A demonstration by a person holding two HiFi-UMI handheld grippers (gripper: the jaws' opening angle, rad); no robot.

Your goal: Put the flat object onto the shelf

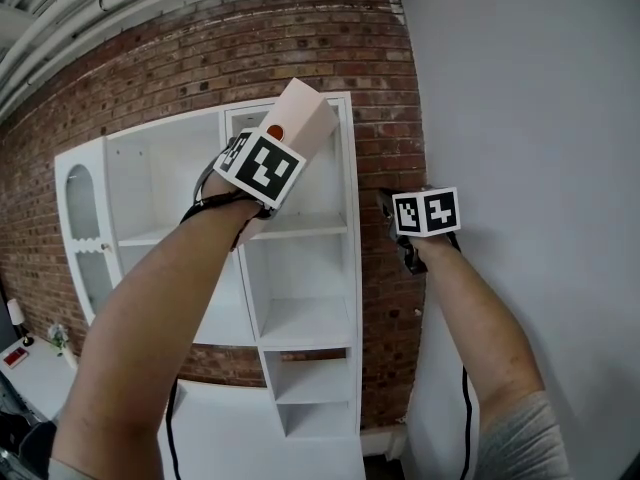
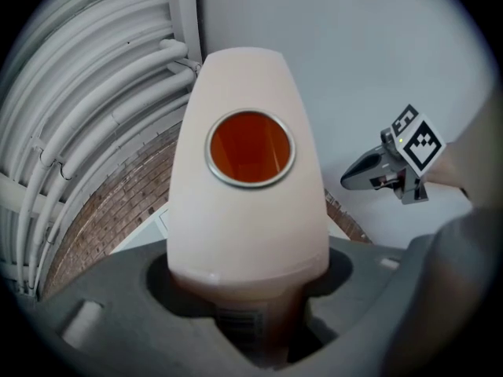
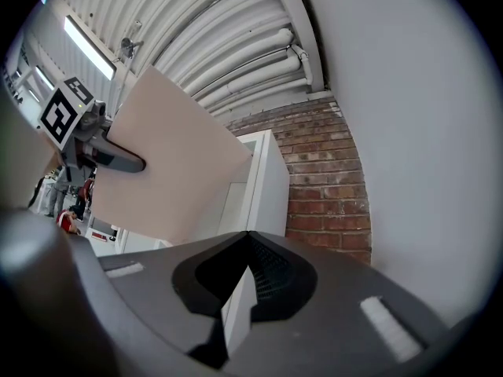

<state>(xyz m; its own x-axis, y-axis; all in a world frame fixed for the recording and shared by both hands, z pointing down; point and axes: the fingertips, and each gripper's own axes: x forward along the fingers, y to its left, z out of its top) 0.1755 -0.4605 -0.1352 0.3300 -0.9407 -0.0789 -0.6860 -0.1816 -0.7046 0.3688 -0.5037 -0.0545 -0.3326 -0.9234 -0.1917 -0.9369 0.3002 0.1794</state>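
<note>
Now the left gripper (image 2: pixel 250 289) pinches the flat object (image 2: pixel 250 203) by its near end, so its long axis runs straight out past the fingers, toward the white shelf (image 1: pixel 305 320) ahead. The right gripper (image 3: pixel 248 238), jaws pressed together on nothing, is off to the side, apart from the object.

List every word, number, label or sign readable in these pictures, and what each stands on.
No text reads clearly anywhere.
Striped label low on the flat object, between the jaws of the left hand-held gripper: too blurred to read.
Marker cubes on the left hand-held gripper and the right hand-held gripper: black-and-white squares, no letters.
</note>
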